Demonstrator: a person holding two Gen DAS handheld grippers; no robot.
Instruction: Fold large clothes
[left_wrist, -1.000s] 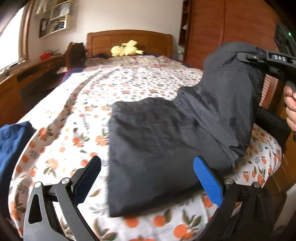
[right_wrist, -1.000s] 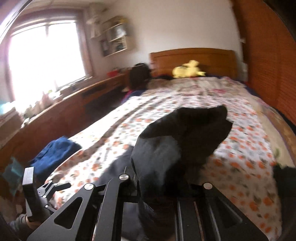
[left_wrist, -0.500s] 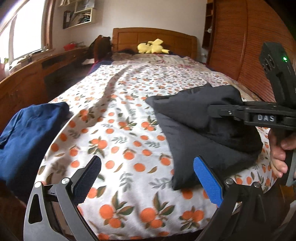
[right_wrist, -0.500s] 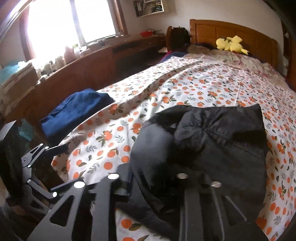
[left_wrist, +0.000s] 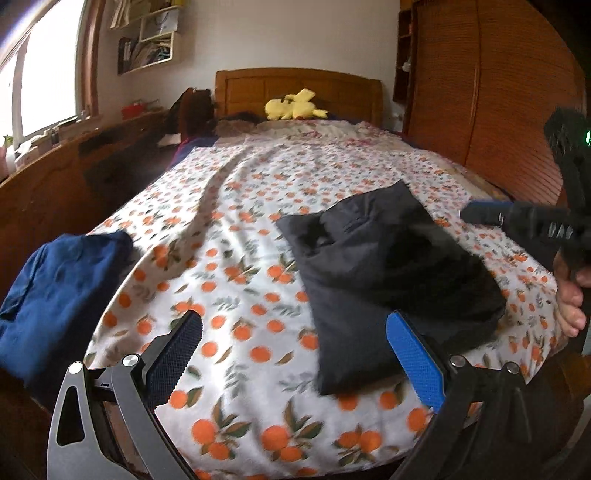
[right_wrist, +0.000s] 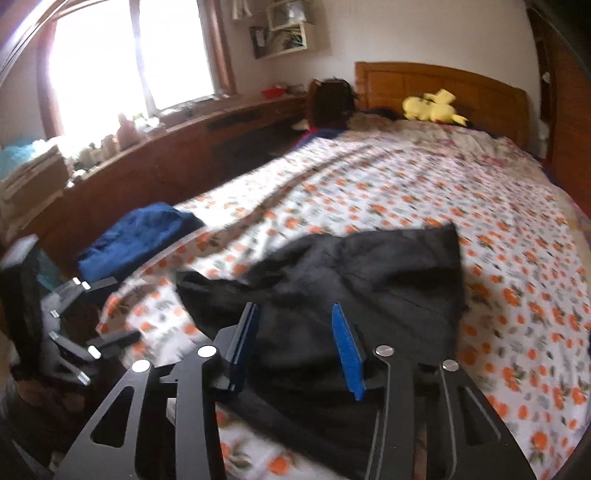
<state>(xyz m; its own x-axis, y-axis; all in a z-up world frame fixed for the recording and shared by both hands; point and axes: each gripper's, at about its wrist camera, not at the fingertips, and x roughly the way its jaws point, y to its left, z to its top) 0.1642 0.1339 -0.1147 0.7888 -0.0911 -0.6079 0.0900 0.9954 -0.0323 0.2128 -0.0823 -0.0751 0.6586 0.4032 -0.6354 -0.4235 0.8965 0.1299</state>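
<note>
Folded black fabric garment (left_wrist: 388, 280) lies near right on orange-print bed (left_wrist: 236, 280). Left gripper (left_wrist: 295, 354) apart, empty; right gripper (right_wrist: 295, 343) apart above cloth. Judgement: press layers flat, square edges.

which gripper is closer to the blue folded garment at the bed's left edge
Left. The left gripper hangs open at the bed's foot, just right of the blue garment. The right gripper sits open over the black garment, farther across.
</note>
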